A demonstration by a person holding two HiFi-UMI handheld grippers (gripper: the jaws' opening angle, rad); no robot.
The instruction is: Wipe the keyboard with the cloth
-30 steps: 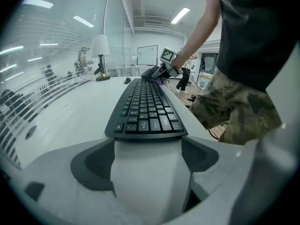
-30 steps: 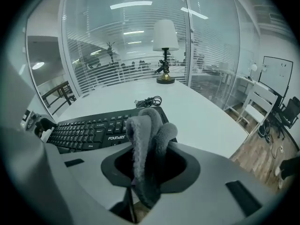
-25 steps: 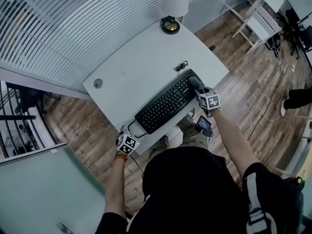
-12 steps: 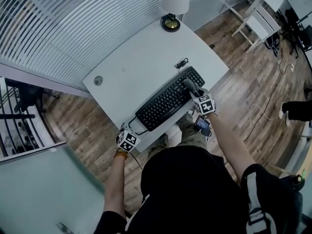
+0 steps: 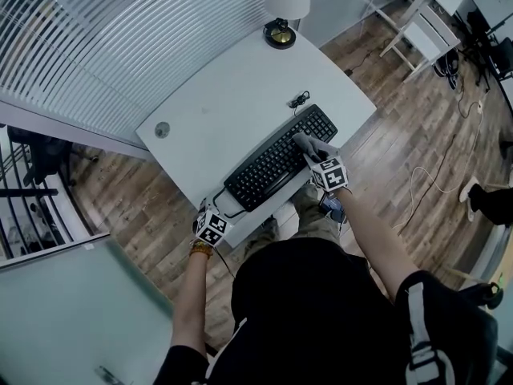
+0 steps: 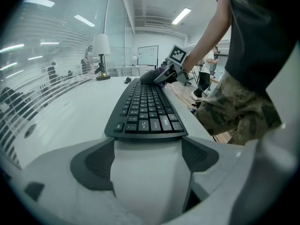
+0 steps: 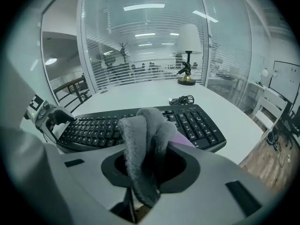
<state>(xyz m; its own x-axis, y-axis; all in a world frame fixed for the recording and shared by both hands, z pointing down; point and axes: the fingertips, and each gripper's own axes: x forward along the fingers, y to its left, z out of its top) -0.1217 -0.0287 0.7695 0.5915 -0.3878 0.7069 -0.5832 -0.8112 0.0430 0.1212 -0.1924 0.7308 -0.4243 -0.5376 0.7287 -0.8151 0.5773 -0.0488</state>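
**Cloth on the keys, keyboard's far end**

Your right gripper point(image 5: 314, 152) is pinching the grey cloth point(image 7: 145, 130): the fabric is bunched up between the jaws and rises above them in folds. In the head view the cloth rests on the black keyboard point(image 5: 276, 160), toward the keyboard's 2 o'clock end, just short of the number pad.

The keyboard lies slantwise along the 5 o'clock edge of the white desk point(image 5: 232, 87), running from 8 o'clock to 2 o'clock.

Your left gripper point(image 6: 147, 158) sits at the keyboard's 8 o'clock end, at the desk's edge. Its jaws are spread, with only white surface between them and the keyboard's end just beyond.

A coiled cable point(image 5: 298, 100) lies just past the keyboard at 12 o'clock. A lamp point(image 5: 286, 2) stands at the desk's 1 o'clock corner.
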